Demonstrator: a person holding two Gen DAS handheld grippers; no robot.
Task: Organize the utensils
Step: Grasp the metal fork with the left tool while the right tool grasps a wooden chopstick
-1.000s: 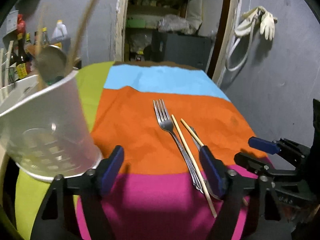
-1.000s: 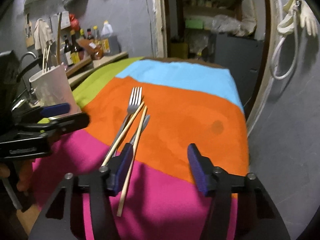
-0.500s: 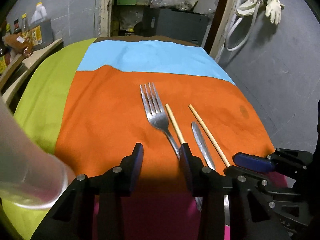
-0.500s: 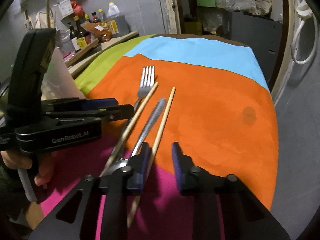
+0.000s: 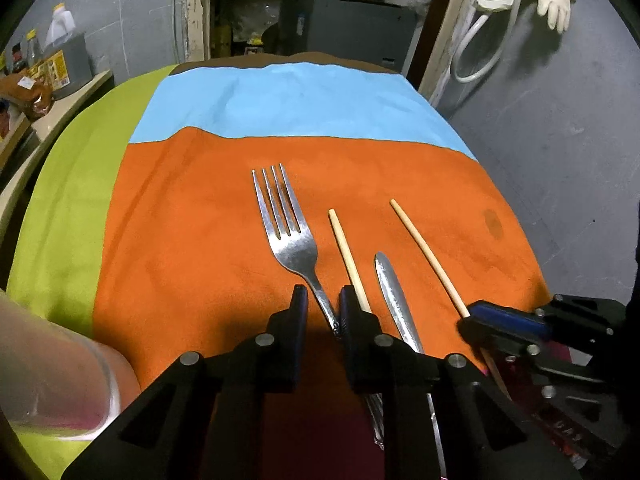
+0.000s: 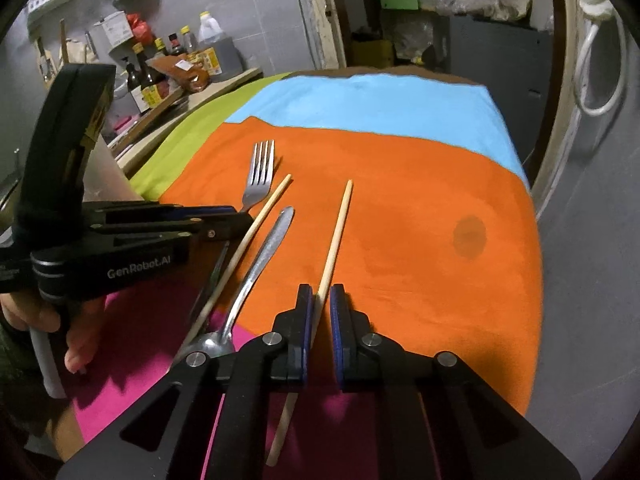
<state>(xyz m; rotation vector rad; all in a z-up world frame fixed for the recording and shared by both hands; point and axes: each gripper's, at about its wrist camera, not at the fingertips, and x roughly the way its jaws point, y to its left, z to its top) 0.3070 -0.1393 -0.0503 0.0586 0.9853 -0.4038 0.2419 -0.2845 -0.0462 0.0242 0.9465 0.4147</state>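
A steel fork point(image 5: 286, 224), two wooden chopsticks and a spoon lie side by side on the orange band of the cloth. My left gripper point(image 5: 323, 300) is closing, with the fork's handle between its jaws; a strip of cloth still shows beside the handle. The left chopstick point(image 5: 348, 258) and the spoon's handle point(image 5: 394, 292) lie just right of it. My right gripper point(image 6: 320, 300) is shut on the right chopstick point(image 6: 338, 232), near its middle. In the right wrist view the spoon point(image 6: 264, 256) lies left of that chopstick, its bowl towards me, and the left gripper point(image 6: 224, 220) covers the fork's point(image 6: 260, 172) handle.
A translucent plastic utensil cup point(image 5: 60, 392) stands at the near left on the green band. The cloth point(image 5: 300, 100) has blue, orange, pink and green bands. Bottles point(image 6: 152, 80) crowd a shelf at the left. A person's hand point(image 6: 60, 320) holds the left gripper.
Both grippers moved forward and down onto the utensils and narrowed from wide open. The left one now straddles the fork's handle; the right one has closed on the right chopstick.
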